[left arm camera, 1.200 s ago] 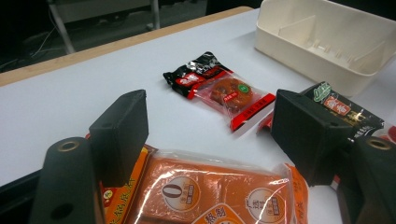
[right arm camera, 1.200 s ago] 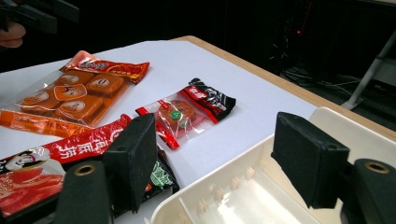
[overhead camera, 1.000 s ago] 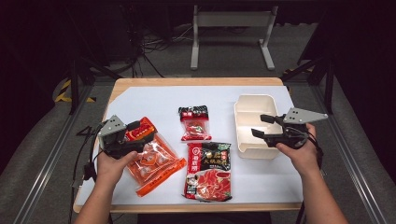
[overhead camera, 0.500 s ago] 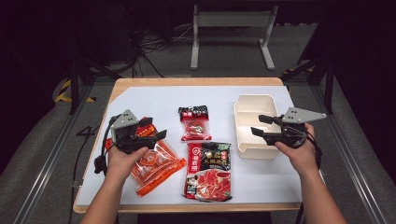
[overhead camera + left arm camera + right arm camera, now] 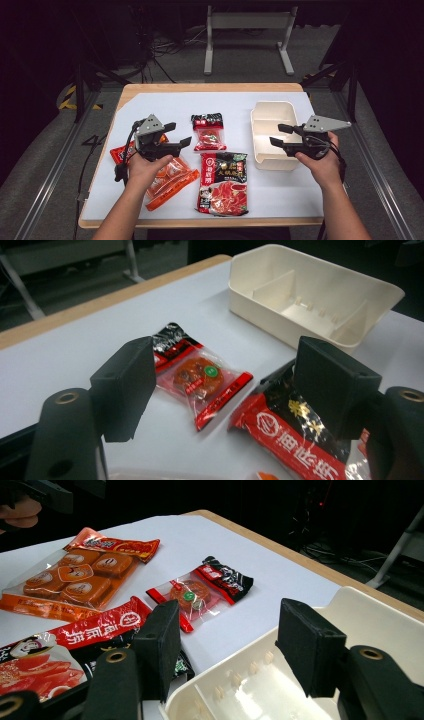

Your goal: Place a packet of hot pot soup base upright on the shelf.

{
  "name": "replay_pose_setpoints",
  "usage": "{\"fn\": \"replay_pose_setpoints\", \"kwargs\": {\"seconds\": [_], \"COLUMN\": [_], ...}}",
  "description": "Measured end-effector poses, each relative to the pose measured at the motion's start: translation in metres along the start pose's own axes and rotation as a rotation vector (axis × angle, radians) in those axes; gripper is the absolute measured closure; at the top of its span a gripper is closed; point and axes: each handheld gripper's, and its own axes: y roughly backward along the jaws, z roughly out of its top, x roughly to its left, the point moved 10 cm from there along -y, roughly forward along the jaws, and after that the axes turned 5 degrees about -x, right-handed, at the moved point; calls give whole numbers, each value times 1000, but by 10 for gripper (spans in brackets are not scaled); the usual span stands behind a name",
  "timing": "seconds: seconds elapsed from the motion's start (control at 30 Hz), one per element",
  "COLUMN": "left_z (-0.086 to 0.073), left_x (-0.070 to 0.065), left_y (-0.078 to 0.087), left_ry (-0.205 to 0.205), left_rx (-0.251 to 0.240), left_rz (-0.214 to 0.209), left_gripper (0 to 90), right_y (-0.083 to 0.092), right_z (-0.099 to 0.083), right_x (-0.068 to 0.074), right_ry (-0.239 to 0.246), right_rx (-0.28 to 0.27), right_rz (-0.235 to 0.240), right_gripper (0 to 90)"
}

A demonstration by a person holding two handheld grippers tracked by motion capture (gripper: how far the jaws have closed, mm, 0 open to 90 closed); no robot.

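The table (image 5: 150, 105), covered in white, carries a cream divided tray (image 5: 265, 112) at the right and three food packets to its left. The largest packet, a big red hotpot pack (image 5: 222, 185), lies at the front centre. Beside it at the left lies an orange packet of wrapped blocks (image 5: 170, 182), and beyond them, mid-table, a small red snack packet (image 5: 209, 132).

The left gripper (image 5: 177, 135) hangs above the orange packet's far end with its fingers (image 5: 125, 385) apart and nothing between them. In the left gripper view the small red snack packet (image 5: 200, 377) lies flat on the table ahead of and between the fingers, not touching them, so it looks like the thing being reached for. The right gripper (image 5: 277, 135) hovers at the tray's near left edge, its fingers (image 5: 160, 645) also spread and empty, over the tray wall (image 5: 225, 680).

The risk, as I judge it, is the flat, slick film: fingers closing from above may skid over the wrapper or pinch only a seam, so the packet slips out on the lift. The hotpot pack's corner (image 5: 285, 425) sits just beside the right-hand finger and could be caught too.
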Motion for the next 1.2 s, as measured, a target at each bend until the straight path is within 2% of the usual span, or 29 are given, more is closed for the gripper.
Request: {"fn": "replay_pose_setpoints", "kwargs": {"seconds": [0.13, 0.33, 0.43, 0.57, 0.67, 0.73, 0.83, 0.9, 1.03, 1.1, 1.2], "left_z": [3, -4, -7, -17, -29, -32, -41, -44, -52, -54, -62], "left_x": [-2, -6, -8, -10, -10, -11, -10, -11, -11, -12, -17], "left_y": [-8, -29, -36, -48, -57, -59, -65, -67, -72, -74, -80], "left_ry": [18, 29, 28, 37, 28, 37, 14, 27, 26, 27, 54], "left_rx": [-5, 41, 40, 71, 121, 125, 142, 149, 187, 196, 242], "left_rz": [-13, -42, -44, -51, -49, -48, -42, -48, -48, -56, -113], "left_gripper": [263, 261, 262, 262, 259, 259, 279, 292, 282, 276, 270], "right_y": [2, 2, 2, 2, 1, 1, 1, 1, 0, 0, 0], "right_z": [1, 1, 1, 1, 3, 3, 2, 1, 0, 1, 1], "right_x": [-1, -1, 1, 0, 0, 1, 1, 0, -1, -1, -1], "right_ry": [1, 6, 9, 11, 18, 18, 20, 16, 18, 19, 17], "right_rx": [-6, -4, -9, -10, -16, -16, -7, -1, -2, -3, -4], "right_rz": [-7, -1, 10, 2, 0, 1, -5, -13, -12, -12, -15], "right_gripper": [428, 441, 452, 462, 462, 462, 447, 447, 447, 447, 447]}}
